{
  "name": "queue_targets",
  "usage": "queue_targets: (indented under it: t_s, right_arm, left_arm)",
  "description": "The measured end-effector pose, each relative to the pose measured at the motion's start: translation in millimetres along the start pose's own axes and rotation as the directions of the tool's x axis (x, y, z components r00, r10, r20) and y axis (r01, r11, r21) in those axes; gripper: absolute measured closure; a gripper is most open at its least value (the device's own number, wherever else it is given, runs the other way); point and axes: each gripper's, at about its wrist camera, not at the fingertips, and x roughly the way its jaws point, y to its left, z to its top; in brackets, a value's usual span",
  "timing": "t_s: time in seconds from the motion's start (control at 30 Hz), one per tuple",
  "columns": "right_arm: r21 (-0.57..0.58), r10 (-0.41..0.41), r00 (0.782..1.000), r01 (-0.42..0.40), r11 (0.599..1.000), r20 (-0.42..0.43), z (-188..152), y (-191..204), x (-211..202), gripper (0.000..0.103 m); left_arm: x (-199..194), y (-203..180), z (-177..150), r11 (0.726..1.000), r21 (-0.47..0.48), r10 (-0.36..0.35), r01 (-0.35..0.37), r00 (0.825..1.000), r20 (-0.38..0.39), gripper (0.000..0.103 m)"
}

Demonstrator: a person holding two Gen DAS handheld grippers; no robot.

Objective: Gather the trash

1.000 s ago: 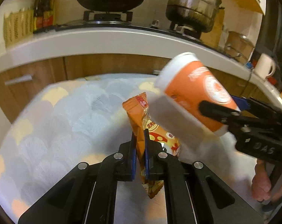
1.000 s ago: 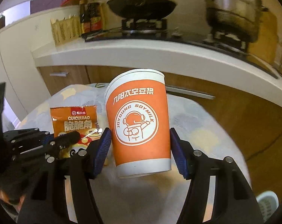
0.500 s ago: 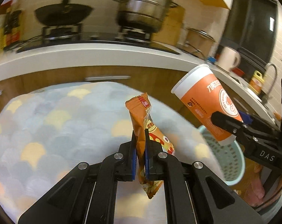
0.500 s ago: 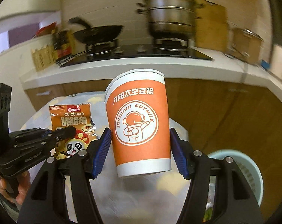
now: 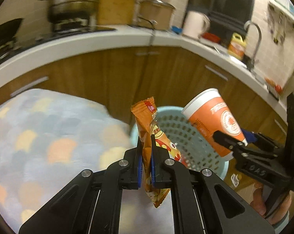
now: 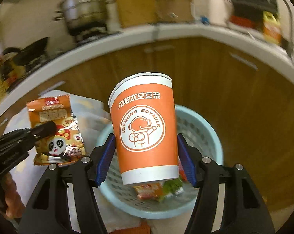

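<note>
My left gripper (image 5: 146,146) is shut on an orange snack packet (image 5: 147,128), held upright in the air at the near edge of a light blue trash basket (image 5: 187,142). The packet also shows in the right wrist view (image 6: 55,130), left of the basket (image 6: 211,130). My right gripper (image 6: 147,152) is shut on an orange and white paper soymilk cup (image 6: 145,124), held upright over the basket. The cup also shows in the left wrist view (image 5: 215,124), tilted above the basket's right side. Wrappers (image 6: 156,192) lie inside the basket.
A table with a pastel scale-pattern cloth (image 5: 40,136) lies to the left of the basket. Wooden cabinets (image 5: 147,78) under a white counter (image 5: 88,44) curve behind it, with a pot (image 5: 73,0), kettle (image 5: 194,24) and tap (image 5: 255,39) on top.
Both grippers have swung to the right, away from the table, with their loads. The blue basket has come into view and now lies under the cup and just past the packet.
</note>
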Motion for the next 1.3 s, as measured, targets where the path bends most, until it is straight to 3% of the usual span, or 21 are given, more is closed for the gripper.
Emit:
queue_targets:
  t_s: [0.23,0.37,0.7,0.83,0.9,1.07,1.2,1.3]
  right_arm:
    - [0.076,-0.02,0.996,0.027,0.997,-0.089,-17,-36,28,0.041]
    - [0.078,-0.01,0.995,0.017,0.997,-0.096,-15,-38,32,0.041]
    - [0.062,0.021,0.998,-0.018,0.998,-0.051,-15,-28,10,0.041]
    - [0.032,0.035,0.999,-0.035,0.999,-0.019,-15,-10,-7,0.041]
    - [0.011,0.036,0.999,-0.036,0.999,0.005,-17,1,-17,0.041]
    - [-0.003,0.038,0.997,-0.038,0.999,0.06,-26,20,-42,0.041]
    - [-0.02,0.0,0.994,0.002,1.0,0.112,-28,34,-60,0.041]
    - [-0.022,-0.037,0.989,0.04,0.999,0.142,-32,41,-67,0.041]
  left_arm:
    - [45,-27,-1,0.999,0.035,-0.001,0.004,0.997,-0.082,0.094]
    - [55,-31,-5,0.999,0.043,0.014,-0.01,0.995,-0.1,0.063]
    - [32,-19,-6,1.0,0.018,0.025,-0.023,0.998,-0.059,0.06]
    - [1,-11,-15,0.997,0.001,0.081,-0.081,0.997,0.009,0.052]
    - [-15,-7,-23,0.992,-0.01,0.129,-0.129,0.99,0.047,0.044]
    - [-54,-2,-43,0.968,-0.023,0.249,-0.249,0.955,0.16,0.031]
    - [-66,4,-52,0.954,-0.036,0.299,-0.298,0.928,0.222,0.029]
    - [-67,6,-59,0.947,-0.017,0.315,-0.321,0.917,0.244,0.029]
